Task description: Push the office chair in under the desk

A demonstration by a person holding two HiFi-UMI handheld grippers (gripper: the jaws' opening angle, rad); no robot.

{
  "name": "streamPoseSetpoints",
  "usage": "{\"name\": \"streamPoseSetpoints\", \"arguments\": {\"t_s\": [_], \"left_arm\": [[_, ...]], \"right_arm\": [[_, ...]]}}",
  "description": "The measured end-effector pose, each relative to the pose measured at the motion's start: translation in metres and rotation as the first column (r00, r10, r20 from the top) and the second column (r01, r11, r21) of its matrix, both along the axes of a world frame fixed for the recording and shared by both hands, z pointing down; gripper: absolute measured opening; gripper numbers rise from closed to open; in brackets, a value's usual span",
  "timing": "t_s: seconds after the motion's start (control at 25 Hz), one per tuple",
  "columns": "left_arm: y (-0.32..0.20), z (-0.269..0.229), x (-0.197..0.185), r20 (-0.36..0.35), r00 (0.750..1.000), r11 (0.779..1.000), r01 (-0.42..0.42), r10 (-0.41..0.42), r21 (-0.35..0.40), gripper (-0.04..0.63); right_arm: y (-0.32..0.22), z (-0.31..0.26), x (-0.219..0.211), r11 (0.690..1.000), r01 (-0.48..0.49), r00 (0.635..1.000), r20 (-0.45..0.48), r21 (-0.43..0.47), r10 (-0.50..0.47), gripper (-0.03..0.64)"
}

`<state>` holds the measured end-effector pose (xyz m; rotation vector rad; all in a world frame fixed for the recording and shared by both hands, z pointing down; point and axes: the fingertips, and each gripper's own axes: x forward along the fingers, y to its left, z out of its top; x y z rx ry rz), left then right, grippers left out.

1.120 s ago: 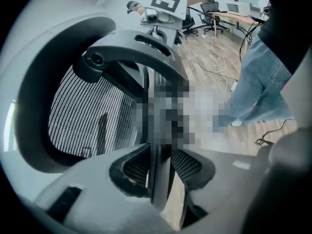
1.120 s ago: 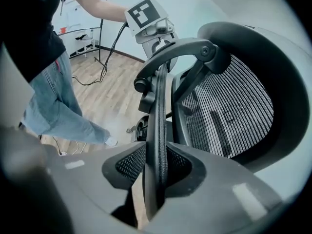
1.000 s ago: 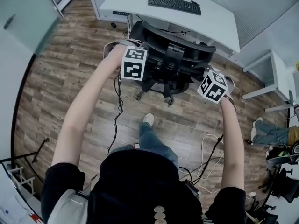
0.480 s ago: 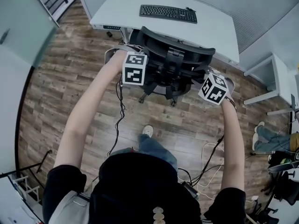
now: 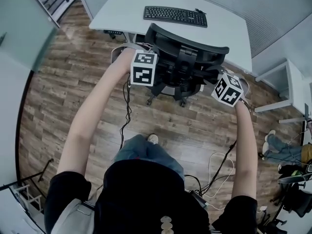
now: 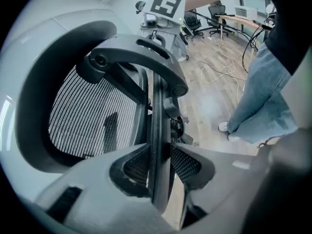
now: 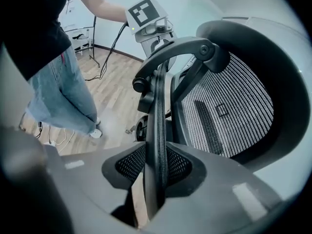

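Head view shows the chair (image 5: 187,57) partly under the desk (image 5: 229,28); my left gripper (image 6: 158,165) and right gripper (image 7: 156,167) are each clamped on its back's rim

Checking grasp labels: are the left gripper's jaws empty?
No, the left gripper clamps the thin backrest edge of the office chair between its jaws.

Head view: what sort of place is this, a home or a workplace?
Probably an office, though a home study can't be ruled out: a white desk carrying a keyboard, with a black mesh office chair at it.
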<state>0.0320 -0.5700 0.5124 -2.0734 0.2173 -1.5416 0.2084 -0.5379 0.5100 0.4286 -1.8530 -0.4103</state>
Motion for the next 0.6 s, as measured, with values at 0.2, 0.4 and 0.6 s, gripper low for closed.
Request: {"name": "streamPoseSetpoints", "arguments": {"t_s": [0.2,0.4,0.6], "left_arm": [[-0.025,-0.001,0.005,-0.002,1.0,1.0,-0.014,0.014,-0.015,0.129],[-0.096,-0.005,0.014,0.006,1.0,0.999,-0.017,0.017,-0.05,0.13],[-0.115,-0.005,0.011,0.008,1.0,0.999,-0.022,0.023,-0.046,0.13]], "right_arm": [[-0.025,-0.001,0.006,1.0,-0.005,1.0,0.001,-0.005,0.005,0.126],[-0.095,-0.004,0.014,0.999,-0.013,1.0,0.01,-0.05,0.014,0.126],[-0.11,-0.005,0.01,0.998,-0.016,1.0,0.014,-0.062,0.017,0.124]]}}
